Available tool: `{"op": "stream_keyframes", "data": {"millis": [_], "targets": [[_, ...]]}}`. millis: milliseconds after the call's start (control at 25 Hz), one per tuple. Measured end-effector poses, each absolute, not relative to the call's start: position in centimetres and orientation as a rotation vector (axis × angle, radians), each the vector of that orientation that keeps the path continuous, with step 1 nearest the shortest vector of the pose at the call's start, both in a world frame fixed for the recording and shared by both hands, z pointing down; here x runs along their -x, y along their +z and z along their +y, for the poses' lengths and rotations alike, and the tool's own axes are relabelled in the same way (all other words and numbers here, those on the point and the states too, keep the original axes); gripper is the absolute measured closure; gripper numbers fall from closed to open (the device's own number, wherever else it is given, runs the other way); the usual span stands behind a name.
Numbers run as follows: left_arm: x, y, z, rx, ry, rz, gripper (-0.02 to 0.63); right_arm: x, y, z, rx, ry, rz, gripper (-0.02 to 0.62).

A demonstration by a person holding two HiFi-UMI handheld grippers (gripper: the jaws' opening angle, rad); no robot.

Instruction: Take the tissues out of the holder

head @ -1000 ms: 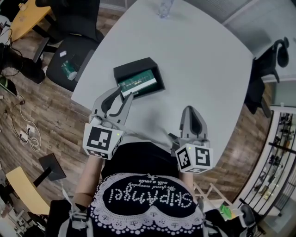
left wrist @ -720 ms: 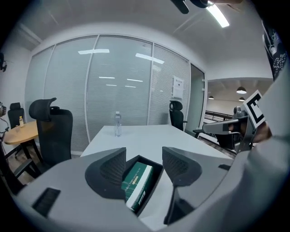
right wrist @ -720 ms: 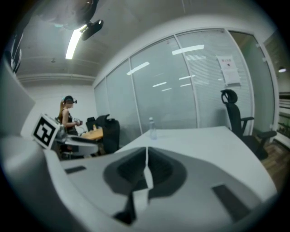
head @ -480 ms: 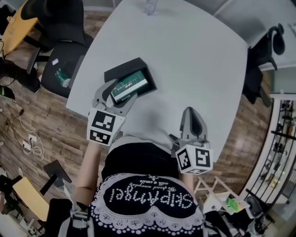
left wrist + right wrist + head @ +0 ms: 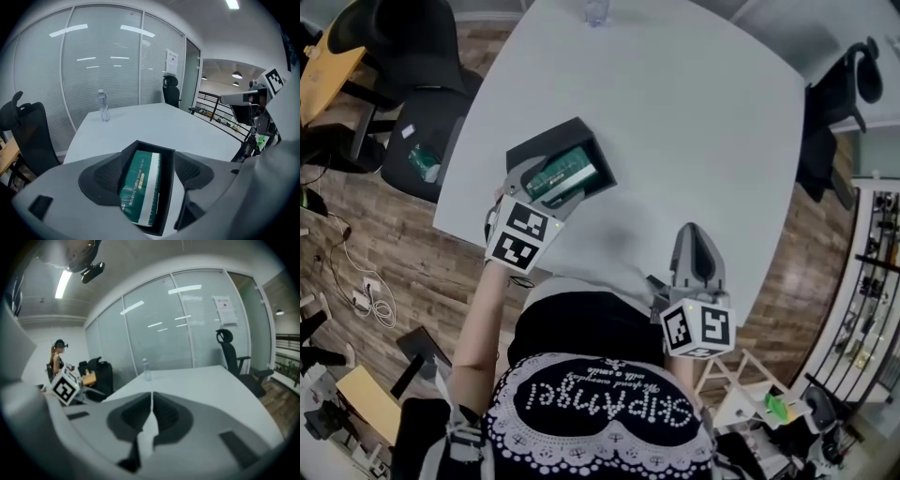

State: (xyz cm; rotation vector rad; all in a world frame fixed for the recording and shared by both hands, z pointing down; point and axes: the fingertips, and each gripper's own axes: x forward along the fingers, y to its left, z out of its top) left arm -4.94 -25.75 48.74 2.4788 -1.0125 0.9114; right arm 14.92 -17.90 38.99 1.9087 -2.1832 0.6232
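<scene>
The left tongs (image 5: 549,184) are standing spread wide, their jaws having just been opening, and they are reaching over the black holder (image 5: 546,142) from its near end. The holder is lying on the white table (image 5: 694,122), close to the table's left edge, open at the top. The green tissue pack (image 5: 139,186) is sitting inside it, lying lengthwise, with a white stripe running along its right side.

In the left gripper view the holder and the pack are showing between the two jaws. The left jaw is sitting just beside the holder's left wall, and the right jaw is standing a little apart from the right wall. Neither pad is pressing on the holder or on the pack, so the left tongs are pinching nothing.

The right tongs (image 5: 695,246) are hovering over the near right part of the table, well apart from the holder. Their jaws are pressed together with nothing between them, and they are pointing toward the far side.

A clear water bottle (image 5: 596,9) is standing upright at the table's far edge. A black office chair (image 5: 417,56) is standing on the wood floor (image 5: 375,253) to the left of the table. In the right gripper view a person (image 5: 57,357) is standing far off at the left, beyond the table.
</scene>
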Motion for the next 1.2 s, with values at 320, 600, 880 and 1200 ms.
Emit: {"op": "stream_keyframes", "data": {"millis": [320, 600, 880, 1200], "targets": [[5.2, 52.0, -26.4, -2.392, 0.967, -1.002, 0.256, -15.2, 39.4, -18.4, -1.909, 0.643, -2.164, 0.561], [4.8, 53.7, -25.8, -2.349, 0.991, -0.965, 0.253, -15.2, 39.4, -18.4, -1.905, 0.651, -2.157, 0.561], [5.0, 54.9, -26.1, -2.313, 1.053, -0.970, 0.244, -15.4, 39.4, -18.3, -1.912, 0.656, -2.147, 0.560], [4.6, 56.4, -26.0, -2.280, 1.166, -0.911, 0.239, -15.4, 39.2, -18.3, -1.913, 0.662, -2.149, 0.560]]}}
